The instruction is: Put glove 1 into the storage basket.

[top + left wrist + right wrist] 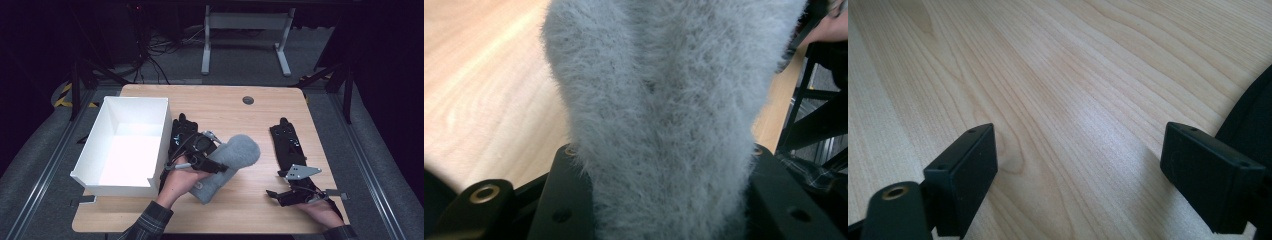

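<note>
I have the wooden table [260, 115] under me and the white box [127, 145] open at its left. My left gripper [200, 150] is clamped on the grey fuzzy slipper [227, 162], just right of the box; I should lift it clear of the near wall before releasing. My right gripper [1080, 170] rests wide open and empty near the black slipper [287, 142].

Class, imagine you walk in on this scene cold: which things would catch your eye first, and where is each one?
The fluffy grey slipper stands out most, clamped in the left gripper near the middle of the wooden table. Next comes the bright white box, open-topped, at the table's left. The right gripper rests open over bare wood on the right, beside a black slipper.
</note>
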Motion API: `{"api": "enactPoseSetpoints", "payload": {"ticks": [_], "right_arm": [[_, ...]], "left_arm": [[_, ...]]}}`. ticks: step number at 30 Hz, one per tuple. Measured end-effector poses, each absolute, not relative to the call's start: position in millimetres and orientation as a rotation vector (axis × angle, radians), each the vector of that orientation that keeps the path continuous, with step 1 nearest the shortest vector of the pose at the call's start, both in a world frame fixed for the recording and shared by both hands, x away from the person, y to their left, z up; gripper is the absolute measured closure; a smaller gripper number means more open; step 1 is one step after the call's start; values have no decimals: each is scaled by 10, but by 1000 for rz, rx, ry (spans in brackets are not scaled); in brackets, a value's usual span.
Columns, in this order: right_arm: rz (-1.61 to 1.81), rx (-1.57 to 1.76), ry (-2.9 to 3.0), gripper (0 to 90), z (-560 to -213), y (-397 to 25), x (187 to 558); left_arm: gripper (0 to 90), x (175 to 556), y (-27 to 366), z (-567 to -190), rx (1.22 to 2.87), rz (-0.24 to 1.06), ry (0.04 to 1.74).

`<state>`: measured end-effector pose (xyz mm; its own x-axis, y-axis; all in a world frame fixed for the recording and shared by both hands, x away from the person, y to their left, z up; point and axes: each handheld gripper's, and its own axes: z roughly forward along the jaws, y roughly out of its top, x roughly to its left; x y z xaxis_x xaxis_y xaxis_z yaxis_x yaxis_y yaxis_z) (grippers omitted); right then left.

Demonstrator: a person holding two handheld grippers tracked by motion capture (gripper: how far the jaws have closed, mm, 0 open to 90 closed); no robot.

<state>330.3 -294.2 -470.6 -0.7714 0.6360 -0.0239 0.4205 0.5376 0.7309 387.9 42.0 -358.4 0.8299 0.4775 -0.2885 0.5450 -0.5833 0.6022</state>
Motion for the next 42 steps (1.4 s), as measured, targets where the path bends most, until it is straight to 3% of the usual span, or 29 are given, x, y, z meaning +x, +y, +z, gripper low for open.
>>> {"api": "enactPoseSetpoints", "payload": {"ticks": [18, 42], "right_arm": [[1070, 880, 2491, 158, -4706, -2942, 3304], [1068, 880, 2491, 158, -4705, -2942, 3304]], "left_arm": [[620, 4037, 960, -2948, 2207, -20, 846], [620, 4062, 1967, -2604, 2065, 120, 1060]]}}
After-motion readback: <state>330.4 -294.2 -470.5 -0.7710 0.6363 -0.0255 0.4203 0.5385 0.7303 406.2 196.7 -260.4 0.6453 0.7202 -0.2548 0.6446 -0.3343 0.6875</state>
